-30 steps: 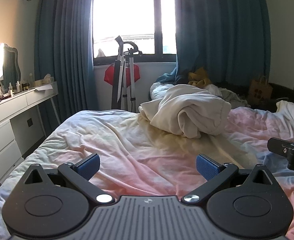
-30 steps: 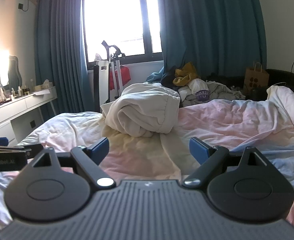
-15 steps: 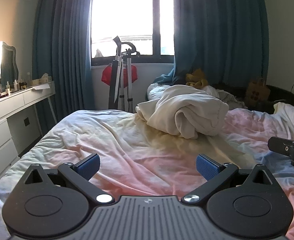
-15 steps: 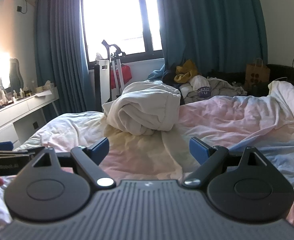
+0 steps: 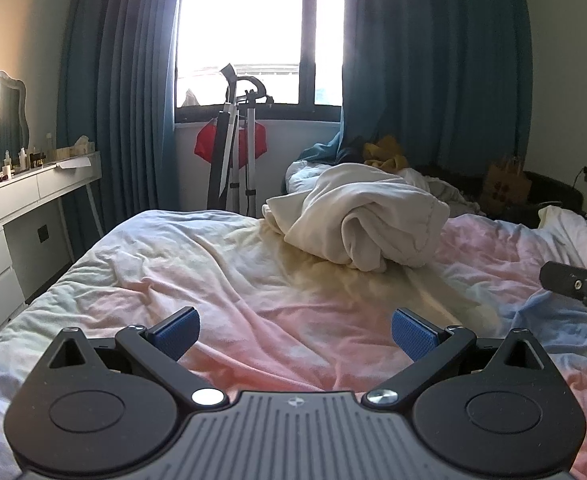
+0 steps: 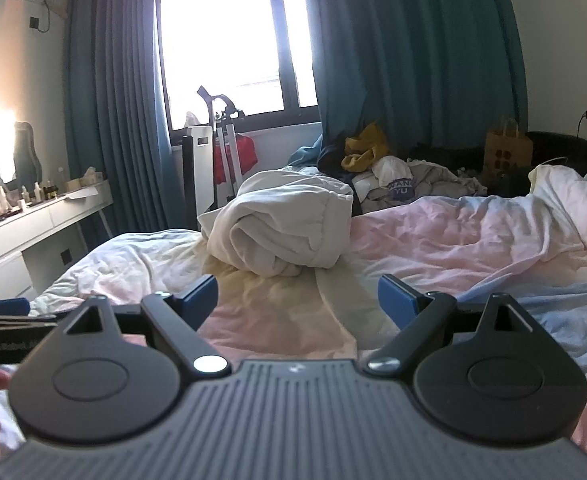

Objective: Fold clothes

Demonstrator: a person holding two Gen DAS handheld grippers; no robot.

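A crumpled cream-white garment (image 5: pixel 367 218) (image 6: pixel 283 226) lies in a heap on the far part of the bed (image 5: pixel 221 280) (image 6: pixel 473 248), which wears a rumpled pastel pink, yellow and blue cover. My left gripper (image 5: pixel 295 330) hovers low over the near bedding, open, with nothing between its blue pads. My right gripper (image 6: pixel 297 300) is also open and empty, held a little short of the heap. Each gripper shows at the edge of the other's view.
A white dressing table (image 5: pixel 25 200) with a mirror and bottles stands at the left. A tripod (image 5: pixel 237 152) and a red item stand under the window. More clothes (image 6: pixel 397 176) and a paper bag (image 6: pixel 507 148) sit behind the bed.
Both grippers have risen and tilted slightly, so the room sits a bit lower in view. Neither jaw has moved and the garment lies as before.
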